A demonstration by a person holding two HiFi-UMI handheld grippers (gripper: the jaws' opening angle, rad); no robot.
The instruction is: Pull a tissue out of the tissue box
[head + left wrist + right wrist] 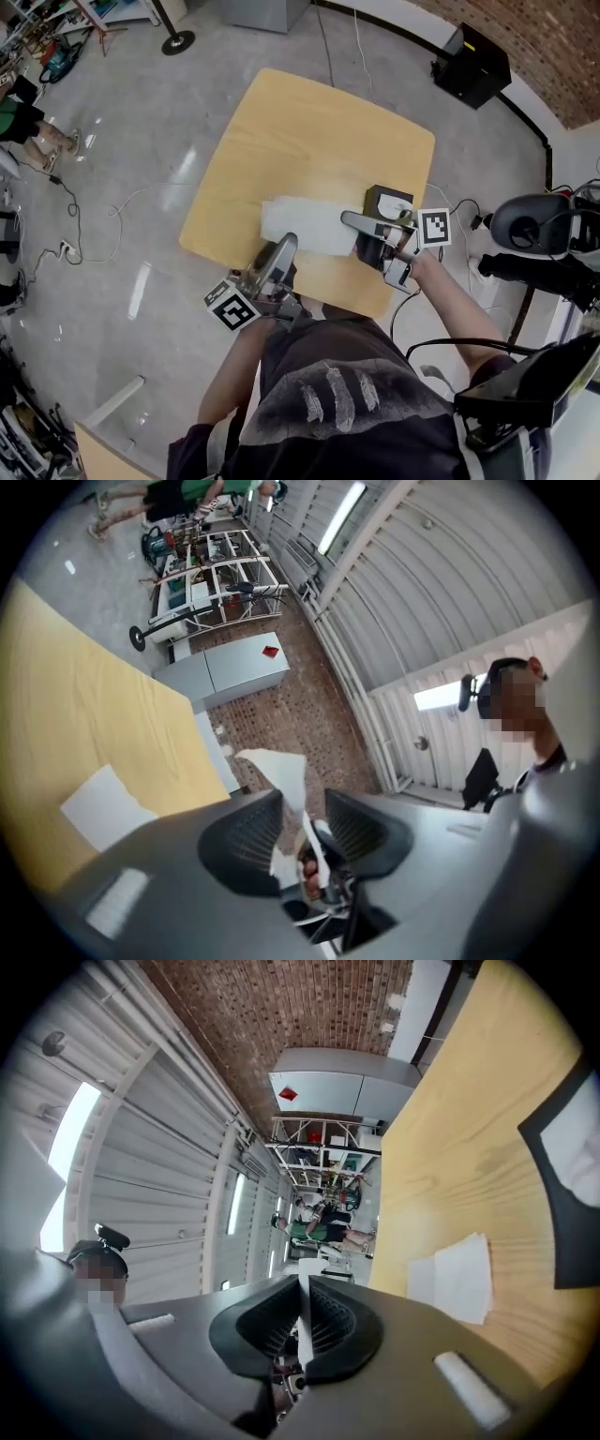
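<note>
The dark tissue box stands near the right edge of the wooden table. White tissues lie flat on the table to its left. My right gripper reaches over their right end, just in front of the box. In the right gripper view that gripper is shut on a thin white strip of tissue, with the box at the picture's right edge. My left gripper is at the table's near edge. Its jaws stand apart, and a loose white tissue hangs between them.
A black case and cables lie on the floor beyond the table's far right corner. Dark equipment stands close to the right of the table. A round stand base is at the far left, and a person stands at the left edge.
</note>
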